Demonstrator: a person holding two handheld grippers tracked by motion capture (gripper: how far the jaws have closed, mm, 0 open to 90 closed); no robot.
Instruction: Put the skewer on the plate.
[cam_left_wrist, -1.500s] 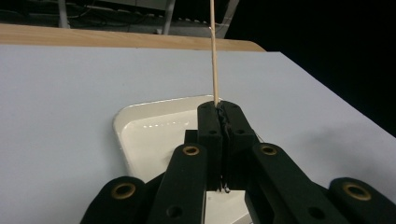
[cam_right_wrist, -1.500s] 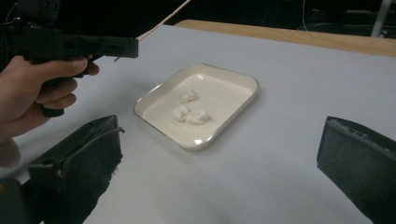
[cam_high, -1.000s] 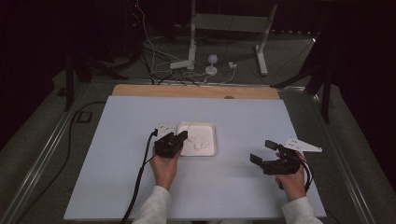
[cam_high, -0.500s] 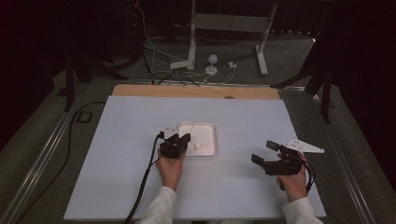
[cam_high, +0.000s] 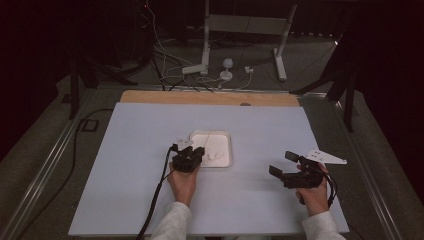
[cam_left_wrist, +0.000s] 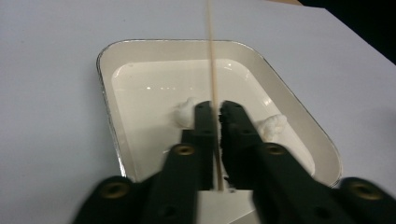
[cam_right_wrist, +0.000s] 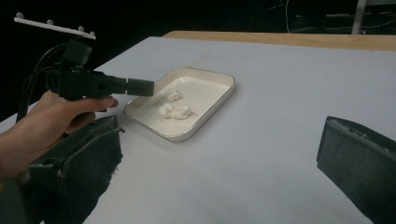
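Left gripper (cam_left_wrist: 214, 112), jaws clamped on a thin wooden stick (cam_left_wrist: 211, 56), points over the cream tray (cam_left_wrist: 108, 107); white lumps (cam_left_wrist: 186, 112) lie just beyond its tips (frame centre). Right gripper (cam_high: 287, 165), jaws apart, sits lower right.

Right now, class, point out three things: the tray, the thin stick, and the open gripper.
tray (cam_left_wrist: 106, 100), left gripper view, on its left rim.
thin stick (cam_left_wrist: 212, 60), left gripper view, mid-shaft.
right gripper (cam_high: 283, 163), high view, between its fingertips.
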